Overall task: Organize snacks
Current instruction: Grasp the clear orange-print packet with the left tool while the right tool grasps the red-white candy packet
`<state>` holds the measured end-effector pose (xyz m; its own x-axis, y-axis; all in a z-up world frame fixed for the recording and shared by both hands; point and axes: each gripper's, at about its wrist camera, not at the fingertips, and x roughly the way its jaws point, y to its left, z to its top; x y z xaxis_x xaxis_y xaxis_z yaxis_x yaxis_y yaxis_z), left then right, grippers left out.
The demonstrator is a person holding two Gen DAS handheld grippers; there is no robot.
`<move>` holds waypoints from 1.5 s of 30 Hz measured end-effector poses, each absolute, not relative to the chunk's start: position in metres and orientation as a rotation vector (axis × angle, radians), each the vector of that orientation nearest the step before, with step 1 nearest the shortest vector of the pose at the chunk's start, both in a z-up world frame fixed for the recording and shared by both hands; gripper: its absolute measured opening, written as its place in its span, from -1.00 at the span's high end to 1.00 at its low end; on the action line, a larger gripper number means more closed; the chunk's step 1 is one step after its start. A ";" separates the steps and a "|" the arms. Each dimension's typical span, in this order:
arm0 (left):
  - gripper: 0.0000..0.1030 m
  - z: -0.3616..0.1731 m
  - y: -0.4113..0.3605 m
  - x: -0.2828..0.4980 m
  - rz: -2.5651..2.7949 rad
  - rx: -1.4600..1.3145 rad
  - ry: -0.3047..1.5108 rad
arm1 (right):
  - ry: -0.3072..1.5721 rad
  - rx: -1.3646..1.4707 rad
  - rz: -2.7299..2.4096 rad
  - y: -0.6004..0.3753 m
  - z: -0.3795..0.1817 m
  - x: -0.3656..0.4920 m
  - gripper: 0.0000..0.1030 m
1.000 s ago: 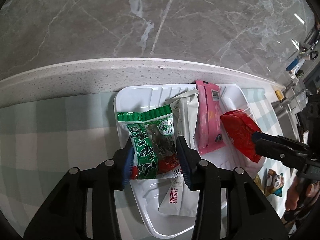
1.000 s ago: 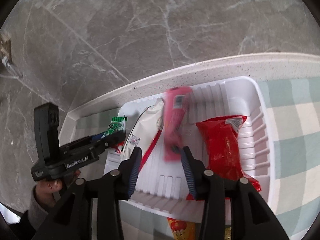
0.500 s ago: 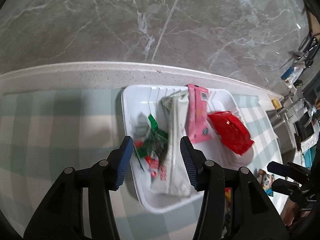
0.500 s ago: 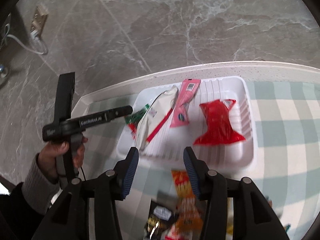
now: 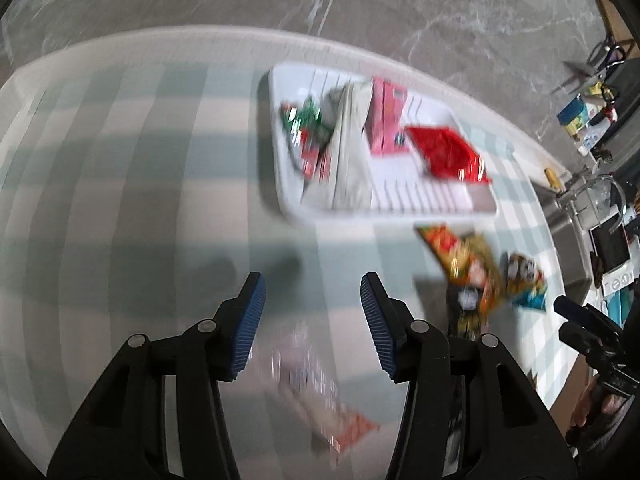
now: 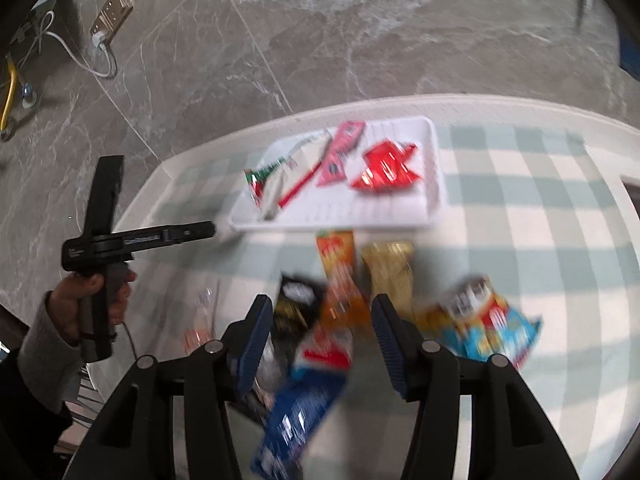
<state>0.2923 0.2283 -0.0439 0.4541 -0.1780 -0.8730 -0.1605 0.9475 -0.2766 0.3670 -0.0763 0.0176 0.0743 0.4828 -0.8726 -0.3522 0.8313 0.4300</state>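
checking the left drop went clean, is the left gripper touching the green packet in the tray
Apart. In the left wrist view the left gripper is open over bare cloth, and the green packet lies far off in the white tray.

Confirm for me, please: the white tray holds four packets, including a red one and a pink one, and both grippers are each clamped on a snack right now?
Not quite. The white tray does hold four packets, including the red packet and the pink packet. But neither gripper is clamped on anything: in the wrist views the left gripper is open and empty, and the right gripper has its jaws opening above the loose snacks.

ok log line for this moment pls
left gripper: open, empty | right gripper: opening, empty | white tray: four packets
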 end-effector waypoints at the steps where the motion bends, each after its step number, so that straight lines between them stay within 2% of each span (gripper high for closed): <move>1: 0.08 -0.047 0.227 0.283 -0.008 -0.347 1.117 | 1.364 0.109 0.620 -0.082 0.018 0.361 -0.07; 14: 0.07 -0.065 0.203 0.219 0.044 -0.360 1.201 | 1.423 0.009 0.487 -0.144 0.016 0.293 -0.11; 27: 0.07 -0.082 0.181 0.229 0.057 -0.340 1.248 | 1.521 0.025 0.354 -0.191 0.008 0.247 -0.18; 35: 0.01 -0.084 0.176 0.234 0.056 -0.332 1.247 | 1.570 0.038 0.363 -0.184 -0.005 0.242 -0.19; 45: 0.00 -0.085 0.178 0.236 0.041 -0.338 1.237 | 1.564 0.176 0.448 -0.165 -0.016 0.263 -0.30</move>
